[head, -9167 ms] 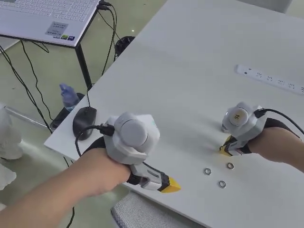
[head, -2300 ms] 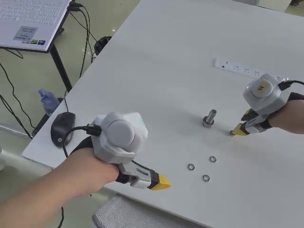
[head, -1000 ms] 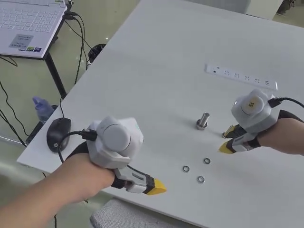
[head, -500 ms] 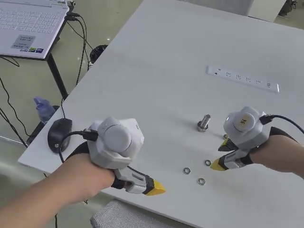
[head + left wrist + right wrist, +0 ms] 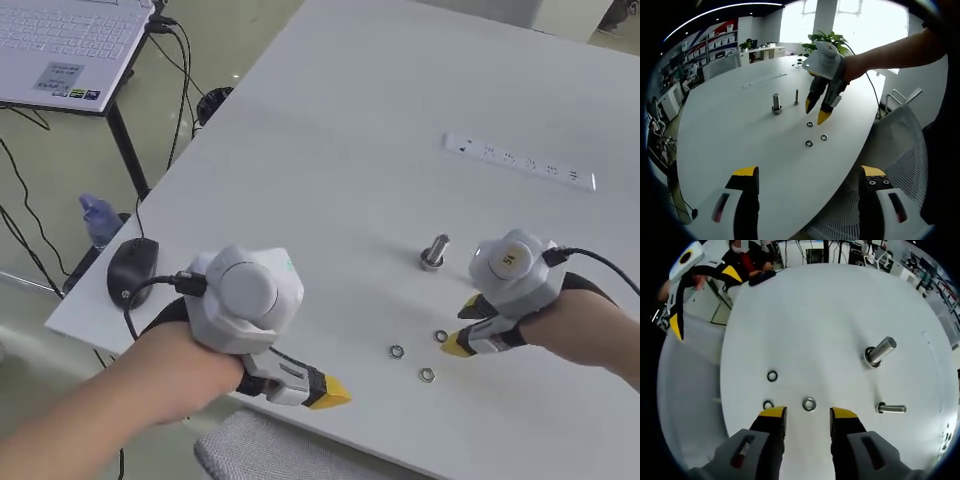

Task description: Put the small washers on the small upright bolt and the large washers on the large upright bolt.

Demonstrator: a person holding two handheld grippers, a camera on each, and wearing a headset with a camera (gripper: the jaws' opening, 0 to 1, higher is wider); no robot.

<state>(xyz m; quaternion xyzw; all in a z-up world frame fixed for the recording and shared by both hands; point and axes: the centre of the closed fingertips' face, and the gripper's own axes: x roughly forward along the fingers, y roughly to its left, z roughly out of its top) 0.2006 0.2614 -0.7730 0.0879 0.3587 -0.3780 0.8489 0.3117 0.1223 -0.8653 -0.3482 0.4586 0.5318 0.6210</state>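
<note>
One white table point(image 5: 330, 150) is carrying the whole job. Left gripper point(image 5: 809, 172) is hanging back well apart from the large bolt point(image 5: 880, 351), jaws spread wide and empty. Right gripper point(image 5: 809, 413) is pointing down nearer that bolt, jaws parted and holding nothing. Small bolt point(image 5: 891, 408) is standing just beside the large bolt. One washer point(image 5: 809, 404) is lying just ahead between the right tips, with two more washers point(image 5: 772, 375) lying loose farther from the bolt. I'm judging all three yet to be placed.
</note>
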